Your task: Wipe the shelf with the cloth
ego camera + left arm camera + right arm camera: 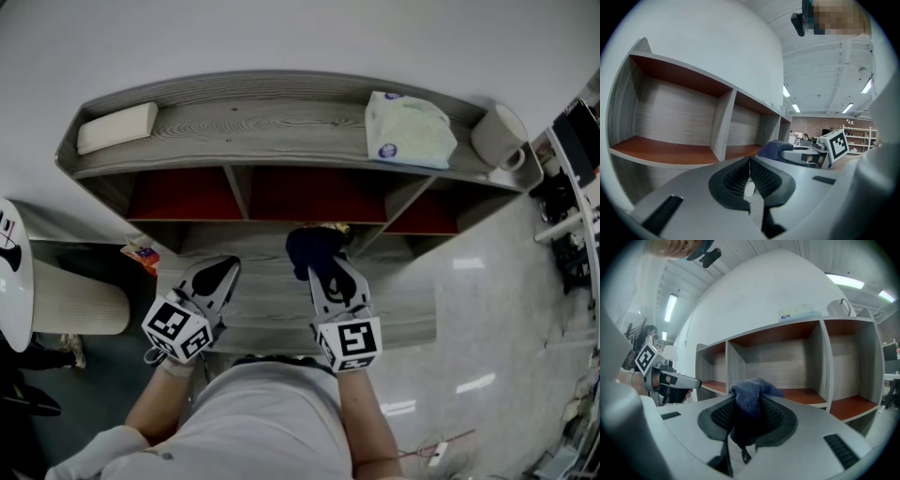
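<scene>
Cloth (750,392), dark blue, in right tongs (748,403)

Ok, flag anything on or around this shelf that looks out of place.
Only a small orange packet, seemingly on the floor by the left end of the shelf; everything on top sits tidily.

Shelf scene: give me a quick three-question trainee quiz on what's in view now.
1. True or false: the left hand-held gripper holds the cloth.
2. What stands on top of the shelf, at its right end? A) mug B) bottle C) plant
3. How many red-floored compartments does the shelf show in the head view?
Key: 1 false, the right hand-held gripper holds it; 2 A; 3 three.
</scene>
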Demonstrator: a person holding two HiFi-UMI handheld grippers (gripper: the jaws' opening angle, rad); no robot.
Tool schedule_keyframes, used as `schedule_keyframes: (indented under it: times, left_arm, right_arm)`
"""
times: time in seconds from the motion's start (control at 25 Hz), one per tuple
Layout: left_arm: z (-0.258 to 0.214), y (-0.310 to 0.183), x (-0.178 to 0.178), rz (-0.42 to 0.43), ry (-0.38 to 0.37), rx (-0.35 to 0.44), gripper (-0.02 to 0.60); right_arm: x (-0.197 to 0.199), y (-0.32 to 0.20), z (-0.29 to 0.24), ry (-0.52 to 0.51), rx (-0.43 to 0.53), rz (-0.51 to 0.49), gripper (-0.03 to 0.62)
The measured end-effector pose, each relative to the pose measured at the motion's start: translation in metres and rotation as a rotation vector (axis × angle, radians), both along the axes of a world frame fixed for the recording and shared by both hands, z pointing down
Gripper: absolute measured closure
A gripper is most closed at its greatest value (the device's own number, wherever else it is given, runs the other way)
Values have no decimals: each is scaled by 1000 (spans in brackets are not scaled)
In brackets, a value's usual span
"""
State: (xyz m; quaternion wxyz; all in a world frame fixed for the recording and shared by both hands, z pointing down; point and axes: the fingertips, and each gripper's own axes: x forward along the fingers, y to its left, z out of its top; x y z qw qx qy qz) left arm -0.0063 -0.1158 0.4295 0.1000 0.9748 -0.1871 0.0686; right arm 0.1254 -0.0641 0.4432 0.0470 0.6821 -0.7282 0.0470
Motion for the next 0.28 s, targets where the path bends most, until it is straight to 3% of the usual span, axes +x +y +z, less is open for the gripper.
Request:
schedule_keyframes:
  times: [0.28]
  left_arm:
    - [2, 2, 0, 3, -8, -3, 566]
  right_arm:
    - [-1, 2, 3, 5, -9, 1, 493]
